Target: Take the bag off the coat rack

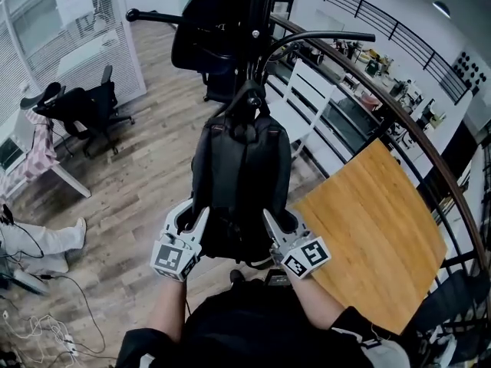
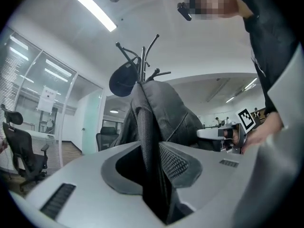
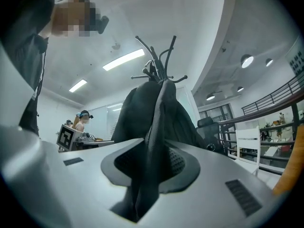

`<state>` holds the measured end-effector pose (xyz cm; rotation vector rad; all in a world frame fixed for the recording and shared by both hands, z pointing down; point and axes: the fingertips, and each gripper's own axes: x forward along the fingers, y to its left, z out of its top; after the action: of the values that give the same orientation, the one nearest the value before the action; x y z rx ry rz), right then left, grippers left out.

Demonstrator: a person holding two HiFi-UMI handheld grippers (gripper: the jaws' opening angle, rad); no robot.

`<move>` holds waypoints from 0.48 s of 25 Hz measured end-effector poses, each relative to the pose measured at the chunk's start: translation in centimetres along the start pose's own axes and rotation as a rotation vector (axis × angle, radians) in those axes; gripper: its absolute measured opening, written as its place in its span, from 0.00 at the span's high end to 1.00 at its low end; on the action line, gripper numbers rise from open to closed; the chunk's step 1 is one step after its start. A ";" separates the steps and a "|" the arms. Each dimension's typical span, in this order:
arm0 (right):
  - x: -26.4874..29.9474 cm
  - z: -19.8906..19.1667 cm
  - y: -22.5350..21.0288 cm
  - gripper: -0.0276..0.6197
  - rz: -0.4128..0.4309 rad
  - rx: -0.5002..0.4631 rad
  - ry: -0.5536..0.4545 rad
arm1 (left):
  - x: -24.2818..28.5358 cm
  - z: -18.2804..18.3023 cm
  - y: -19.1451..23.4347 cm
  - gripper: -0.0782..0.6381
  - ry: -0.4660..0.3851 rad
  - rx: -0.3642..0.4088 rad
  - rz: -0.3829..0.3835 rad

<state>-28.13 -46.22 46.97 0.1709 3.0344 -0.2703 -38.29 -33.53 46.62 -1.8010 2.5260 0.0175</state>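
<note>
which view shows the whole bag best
Head view: the whole bag shows, hanging from the coat rack, with the left gripper and right gripper at its lower corners. Each gripper view shows only a fold between its jaws and the bag's side rising to the rack.

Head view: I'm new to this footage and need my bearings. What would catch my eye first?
A black backpack hangs at centre from the coat rack. The left gripper and right gripper each clamp its lower part, one on each side. A bright wooden tabletop stands out at the right.
</note>
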 end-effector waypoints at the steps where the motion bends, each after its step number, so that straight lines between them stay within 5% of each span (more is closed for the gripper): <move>1: -0.3 0.4 0.2 0.79 -0.002 -0.007 -0.004 | -0.2 0.4 -0.3 0.73 -0.004 -0.003 -0.007; 12: -3.1 5.5 4.2 0.79 -0.024 -0.072 -0.077 | -3.4 6.1 -2.8 0.74 -0.067 -0.018 -0.071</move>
<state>-24.16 -43.40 41.13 0.1165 2.9659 -0.1654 -34.43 -31.04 40.71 -1.8622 2.4239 0.0965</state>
